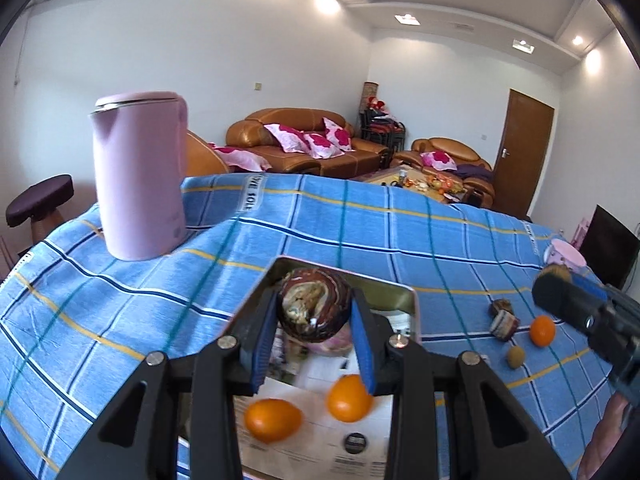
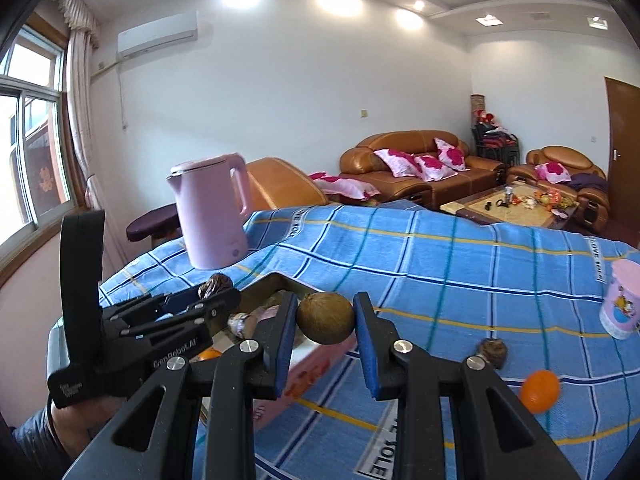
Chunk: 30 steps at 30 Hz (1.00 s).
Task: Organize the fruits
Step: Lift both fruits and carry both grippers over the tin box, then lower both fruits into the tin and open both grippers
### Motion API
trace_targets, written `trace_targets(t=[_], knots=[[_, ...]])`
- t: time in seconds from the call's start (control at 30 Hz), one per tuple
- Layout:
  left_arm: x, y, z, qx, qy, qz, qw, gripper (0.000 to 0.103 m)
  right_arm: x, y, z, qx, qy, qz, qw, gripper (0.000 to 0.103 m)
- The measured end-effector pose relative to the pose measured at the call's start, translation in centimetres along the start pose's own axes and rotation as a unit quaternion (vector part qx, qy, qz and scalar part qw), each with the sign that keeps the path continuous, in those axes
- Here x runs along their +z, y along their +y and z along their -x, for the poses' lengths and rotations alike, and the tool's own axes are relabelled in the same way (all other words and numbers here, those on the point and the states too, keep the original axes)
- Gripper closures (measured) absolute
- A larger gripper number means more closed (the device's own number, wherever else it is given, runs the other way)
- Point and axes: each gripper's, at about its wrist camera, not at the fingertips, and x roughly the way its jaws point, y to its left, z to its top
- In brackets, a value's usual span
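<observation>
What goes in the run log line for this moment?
left gripper: holds dark purple fruit over box | right gripper: holds brown fruit | on cloth: orange

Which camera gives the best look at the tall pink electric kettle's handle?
The right wrist view: the tall pink electric kettle stands side-on there, spout left and loop handle right, clear against the sofa. In the left wrist view the kettle is larger but blurred, and its handle is barely visible at the right edge.
</observation>
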Motion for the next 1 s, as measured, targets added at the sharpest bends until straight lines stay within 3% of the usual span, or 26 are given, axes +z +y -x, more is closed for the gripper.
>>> trace_targets(t=[0.63,1.0], knots=[[-1.0,2.2,-3.4,0.018,0.078,-0.01,0.9967,0.066,-2.6,3.7,-6.8,0.036,0.085,0.032,0.995,0.072],[-1.8,2.6,-4.1,0.024,0.094,-0.012,0.9952,0.066,-3.9,4.0,-8.8,0.037,0.109,0.032,0.993,0.072]])
